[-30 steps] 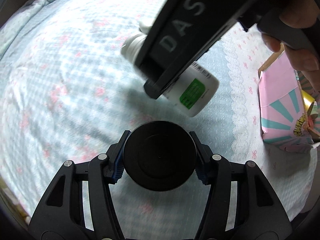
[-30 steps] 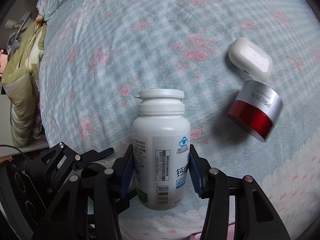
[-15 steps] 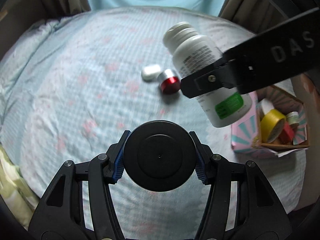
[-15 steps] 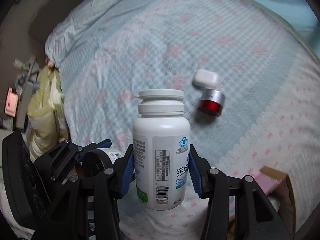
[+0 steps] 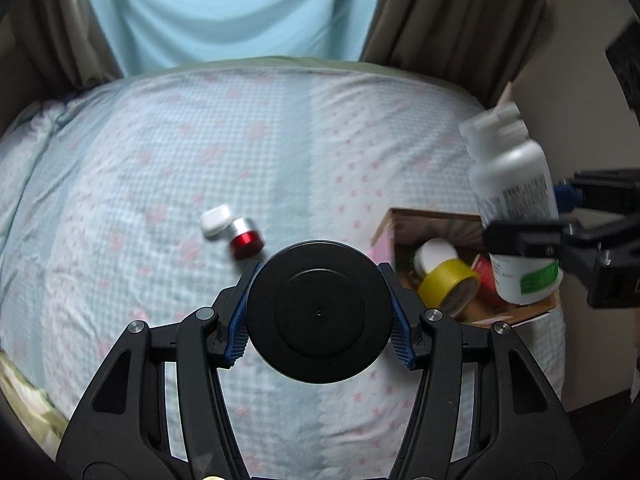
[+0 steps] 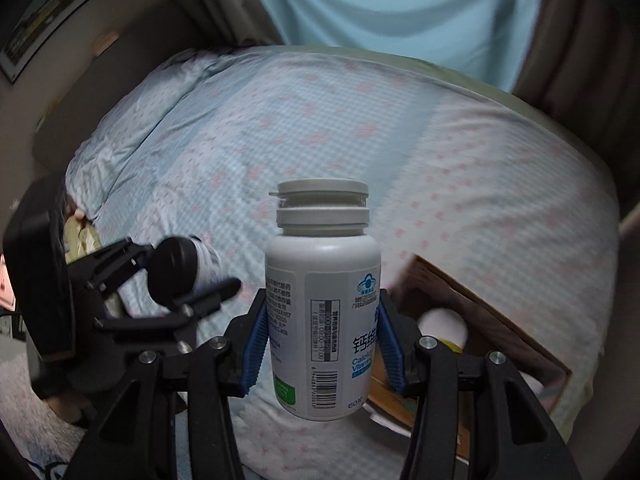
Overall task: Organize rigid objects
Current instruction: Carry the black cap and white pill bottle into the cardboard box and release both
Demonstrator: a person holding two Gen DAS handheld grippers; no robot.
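Note:
My left gripper is shut on a black-lidded jar, held above the bed; the jar also shows in the right wrist view. My right gripper is shut on a white pill bottle, upright, held over the near edge of an open cardboard box. In the left wrist view the bottle hangs above the box, which holds a yellow tape roll, a white lid and a red item. A white earbud case and a red and silver jar lie together on the bed.
The bed has a light blue checked cover with pink marks. Curtains hang behind the bed. A green blanket lies at the left bed edge. The box sits at the bed's right near corner.
Both grippers have risen and pulled back from the bed. The right gripper has carried the pill bottle rightward to above the box. The left gripper still holds the black-lidded jar.

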